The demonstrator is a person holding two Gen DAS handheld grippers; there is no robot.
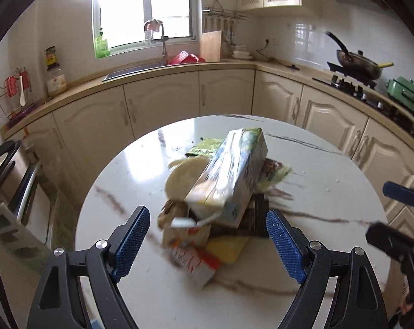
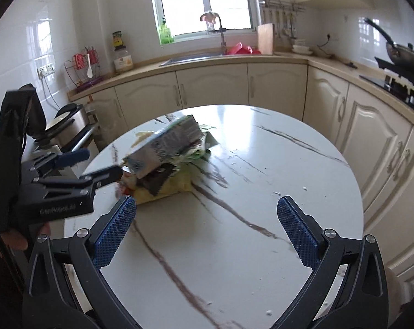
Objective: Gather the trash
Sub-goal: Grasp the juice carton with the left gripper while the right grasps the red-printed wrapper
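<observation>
A pile of trash lies on the round white marble table [image 1: 141, 164]. On top is a tilted carton [image 1: 231, 170] with a blue and green print; under it are a pale round lid [image 1: 185, 175], a small red and white box [image 1: 196, 257], a yellow wrapper [image 1: 228, 249] and green wrappers [image 1: 207, 148]. My left gripper [image 1: 208, 238] is open, its jaws on either side of the near end of the pile. My right gripper [image 2: 207, 224] is open and empty over bare table, right of the pile [image 2: 165, 159]. The left gripper shows in the right wrist view [image 2: 97, 167].
Cream cabinets run around the table, with a sink [image 1: 141, 68] under the window. A wok [image 1: 357, 63] and a green pot [image 1: 405, 94] sit on the stove at right. A steel appliance [image 1: 12, 175] stands left of the table. A bottle [image 1: 54, 74] stands on the counter.
</observation>
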